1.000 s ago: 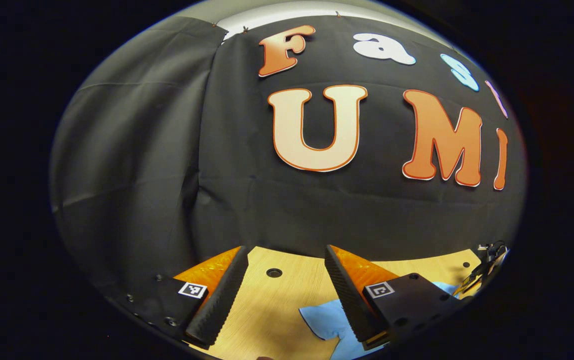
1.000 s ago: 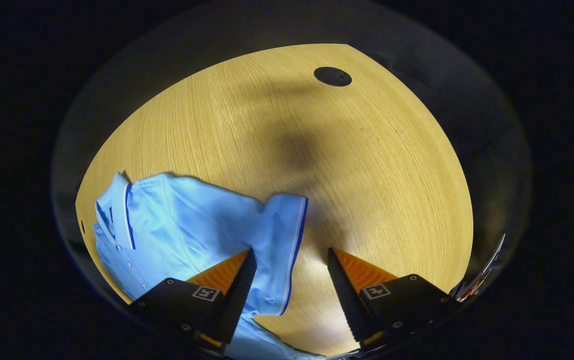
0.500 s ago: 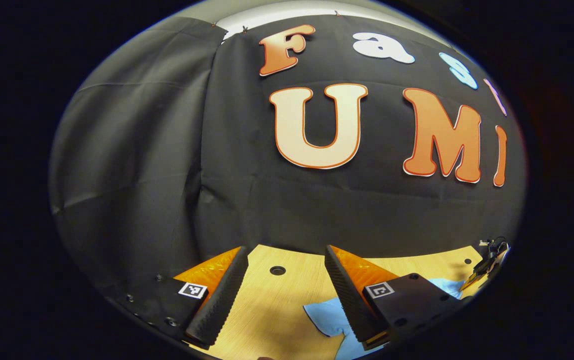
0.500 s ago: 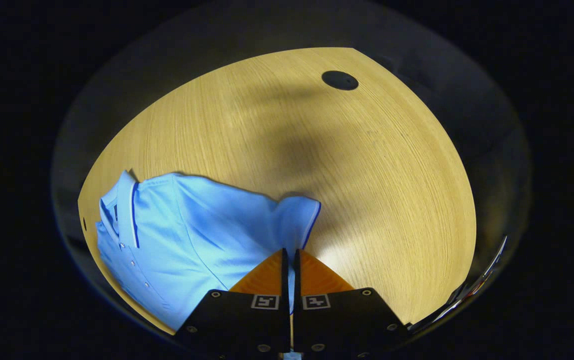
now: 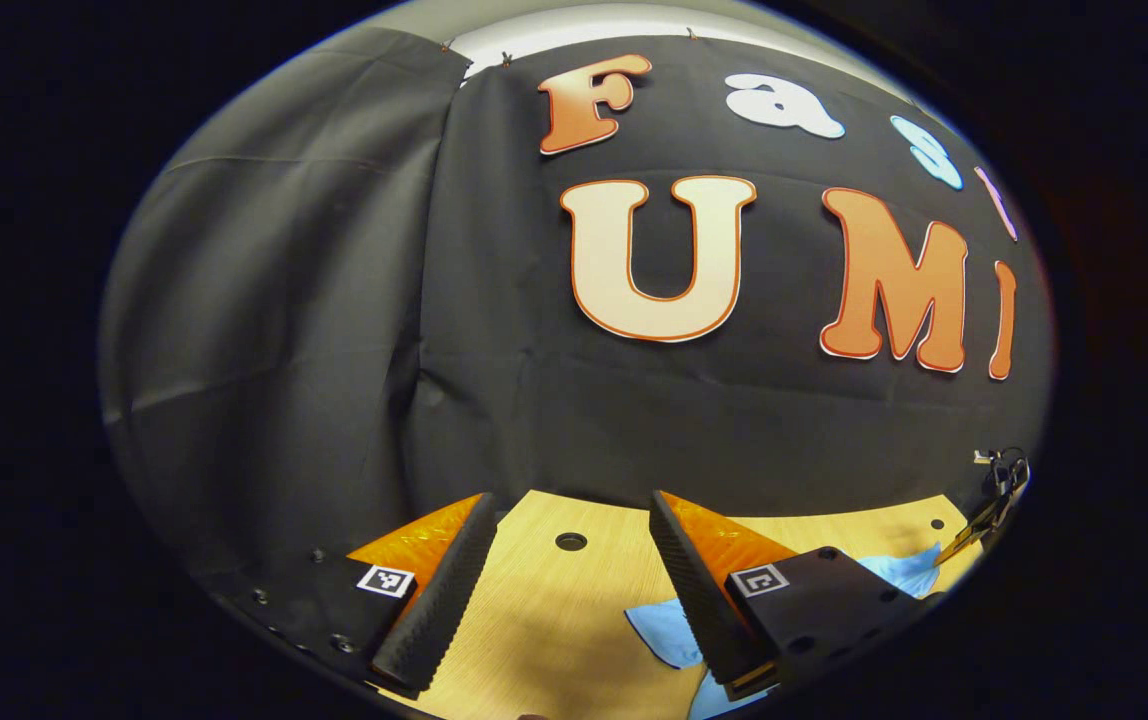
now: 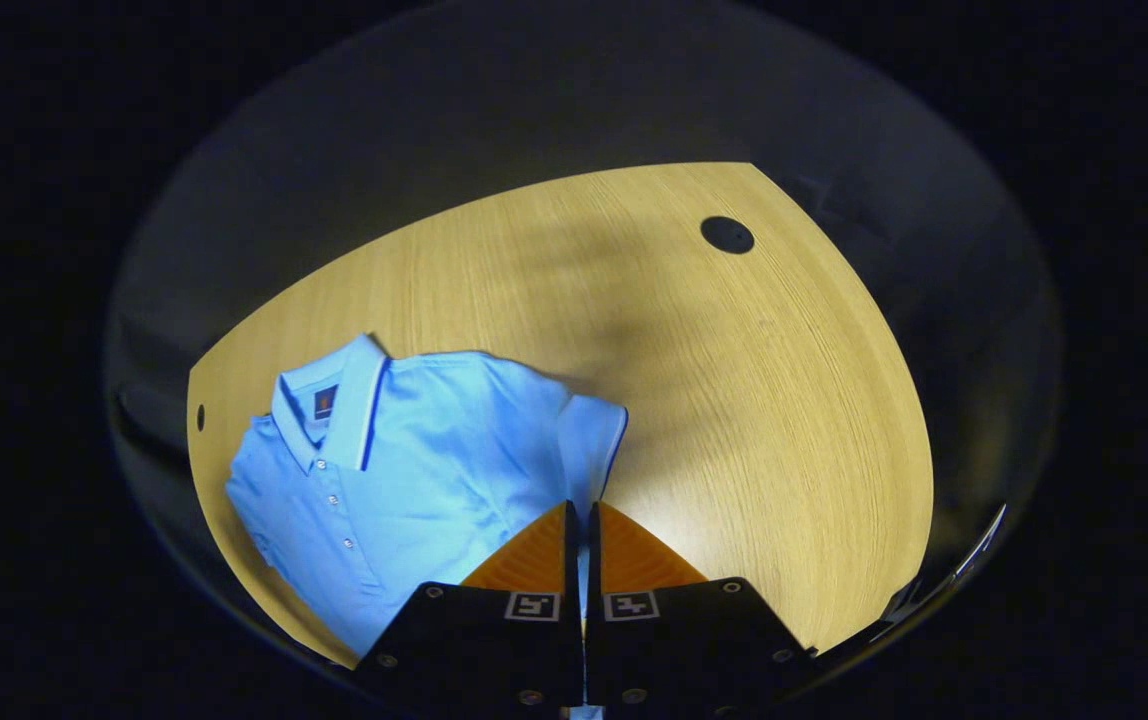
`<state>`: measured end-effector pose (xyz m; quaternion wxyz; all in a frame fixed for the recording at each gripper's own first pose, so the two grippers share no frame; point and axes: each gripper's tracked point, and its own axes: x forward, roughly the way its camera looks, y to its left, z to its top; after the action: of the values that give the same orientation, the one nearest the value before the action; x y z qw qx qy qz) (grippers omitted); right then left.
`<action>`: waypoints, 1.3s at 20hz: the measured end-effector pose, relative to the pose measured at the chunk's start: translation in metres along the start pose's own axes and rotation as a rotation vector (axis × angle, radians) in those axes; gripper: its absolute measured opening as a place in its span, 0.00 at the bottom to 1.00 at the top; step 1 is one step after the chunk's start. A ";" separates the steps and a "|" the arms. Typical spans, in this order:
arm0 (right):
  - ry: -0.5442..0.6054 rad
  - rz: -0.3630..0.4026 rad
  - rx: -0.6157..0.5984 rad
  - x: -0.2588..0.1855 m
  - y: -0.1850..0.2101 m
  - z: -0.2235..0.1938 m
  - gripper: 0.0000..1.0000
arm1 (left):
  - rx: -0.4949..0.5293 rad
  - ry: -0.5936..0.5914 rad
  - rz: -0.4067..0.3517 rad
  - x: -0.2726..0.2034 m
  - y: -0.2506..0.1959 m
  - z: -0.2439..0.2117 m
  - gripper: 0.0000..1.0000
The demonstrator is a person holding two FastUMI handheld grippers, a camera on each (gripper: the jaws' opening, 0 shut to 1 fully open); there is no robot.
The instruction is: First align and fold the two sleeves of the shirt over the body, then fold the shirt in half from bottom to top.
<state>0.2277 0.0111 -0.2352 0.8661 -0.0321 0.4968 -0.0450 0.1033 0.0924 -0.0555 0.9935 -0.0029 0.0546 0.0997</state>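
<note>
Polo shirt [image 6: 404, 470], light blue, is shown spread on the wooden table [image 6: 734, 400], its sleeve [image 6: 589, 445] pinched at the cuff edge between the closed fingers of the right gripper [image 6: 579, 520]. The left gripper [image 5: 569, 585] is held above the table with its jaws spread and nothing between them; a corner of blue fabric is seen beside its right finger. Only a thin edge appears to be clamped, so the sleeve could slip free or be folded askew.
</note>
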 end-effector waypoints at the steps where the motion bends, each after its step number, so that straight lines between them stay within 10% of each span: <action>1: -0.004 0.013 -0.004 -0.004 0.010 -0.002 0.01 | -0.004 -0.002 -0.004 0.000 0.002 0.001 0.97; 19: 0.011 0.283 -0.094 -0.038 0.217 -0.037 0.03 | -0.019 0.006 0.011 0.006 0.078 -0.004 0.97; 23: 0.043 0.401 -0.056 -0.047 0.259 -0.048 0.07 | -0.017 0.020 0.014 0.008 0.082 -0.008 0.99; 26: 0.002 0.416 -0.077 -0.055 0.258 -0.042 0.28 | -0.024 0.037 0.006 0.011 0.075 -0.014 0.99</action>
<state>0.1756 0.2730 -0.2356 0.8545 0.0378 0.4948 0.1537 0.0976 0.1678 -0.0700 0.9920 -0.0163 0.0716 0.1031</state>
